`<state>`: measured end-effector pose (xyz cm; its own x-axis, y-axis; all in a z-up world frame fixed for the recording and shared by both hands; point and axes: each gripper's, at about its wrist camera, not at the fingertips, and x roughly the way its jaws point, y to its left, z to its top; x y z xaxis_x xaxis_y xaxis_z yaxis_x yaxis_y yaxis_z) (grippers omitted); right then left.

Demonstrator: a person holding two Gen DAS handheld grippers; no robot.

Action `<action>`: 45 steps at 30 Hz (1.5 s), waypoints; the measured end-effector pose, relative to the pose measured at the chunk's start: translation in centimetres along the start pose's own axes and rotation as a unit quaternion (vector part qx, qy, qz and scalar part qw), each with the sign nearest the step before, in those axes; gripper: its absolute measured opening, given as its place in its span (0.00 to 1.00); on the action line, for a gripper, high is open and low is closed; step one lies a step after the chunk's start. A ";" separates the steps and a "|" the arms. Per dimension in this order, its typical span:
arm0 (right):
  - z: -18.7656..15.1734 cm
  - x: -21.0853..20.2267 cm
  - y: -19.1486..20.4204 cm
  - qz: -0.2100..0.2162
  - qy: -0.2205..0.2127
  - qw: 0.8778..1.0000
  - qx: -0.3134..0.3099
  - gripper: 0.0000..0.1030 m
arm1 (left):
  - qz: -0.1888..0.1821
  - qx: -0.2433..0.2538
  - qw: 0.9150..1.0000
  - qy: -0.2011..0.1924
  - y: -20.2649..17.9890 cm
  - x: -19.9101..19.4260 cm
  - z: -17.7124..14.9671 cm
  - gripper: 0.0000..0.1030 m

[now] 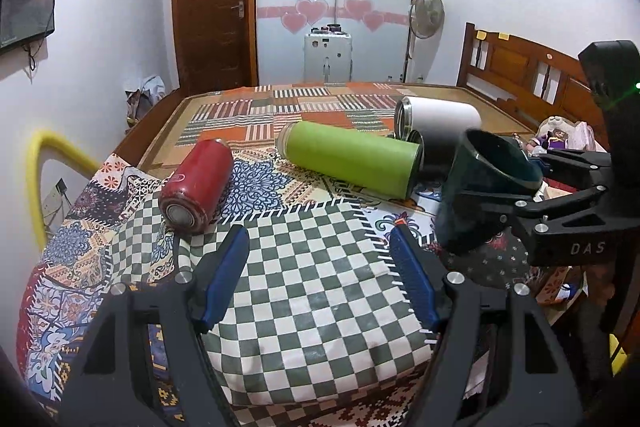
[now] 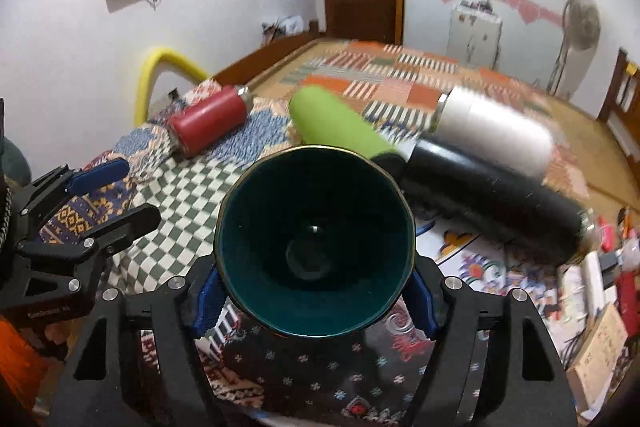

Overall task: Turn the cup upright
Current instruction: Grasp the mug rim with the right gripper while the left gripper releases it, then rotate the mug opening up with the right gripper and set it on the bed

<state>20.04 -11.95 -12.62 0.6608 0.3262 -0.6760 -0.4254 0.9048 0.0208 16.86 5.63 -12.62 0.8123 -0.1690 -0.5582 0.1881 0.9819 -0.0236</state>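
A dark green cup (image 2: 315,243) with a gold rim is held between the blue pads of my right gripper (image 2: 316,297), lifted off the bed with its mouth facing the camera. In the left wrist view the same cup (image 1: 476,187) hangs tilted at the right, mouth up and to the left, in the right gripper (image 1: 520,203). My left gripper (image 1: 316,267) is open and empty above the green checkered patch of the quilt (image 1: 320,291). It shows at the left of the right wrist view (image 2: 104,195).
A red cup (image 1: 198,185), a green tumbler (image 1: 352,157), a white tumbler (image 1: 436,119) and a black flask (image 2: 496,203) lie on their sides on the quilt. A wooden headboard (image 1: 520,67) stands at the right. A yellow bar (image 1: 44,163) is at the left.
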 end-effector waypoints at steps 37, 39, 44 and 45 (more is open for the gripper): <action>-2.6 -3.7 0.6 -0.017 -0.039 0.999 -0.017 0.73 | -0.018 -0.008 0.999 -0.049 -2.9 -5.4 1.0 0.71; -2.5 -5.9 0.4 -0.021 -0.064 0.998 -0.009 0.73 | -0.020 -0.007 0.998 -0.065 -3.7 -7.0 1.3 0.71; -2.6 -12.4 -0.2 -0.028 -0.135 0.990 0.013 0.73 | -0.020 -0.005 0.993 -0.112 -5.5 -11.5 1.7 0.75; -2.7 -14.0 -0.3 -0.030 -0.154 0.988 0.018 0.73 | -0.018 -0.005 0.992 -0.126 -6.0 -12.7 1.7 0.75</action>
<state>9.23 -17.48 -5.18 0.8432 0.3336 -0.4216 -0.3607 0.9325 0.0164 6.36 1.76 -3.93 0.9175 -0.2178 -0.3327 0.2139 0.9756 -0.0489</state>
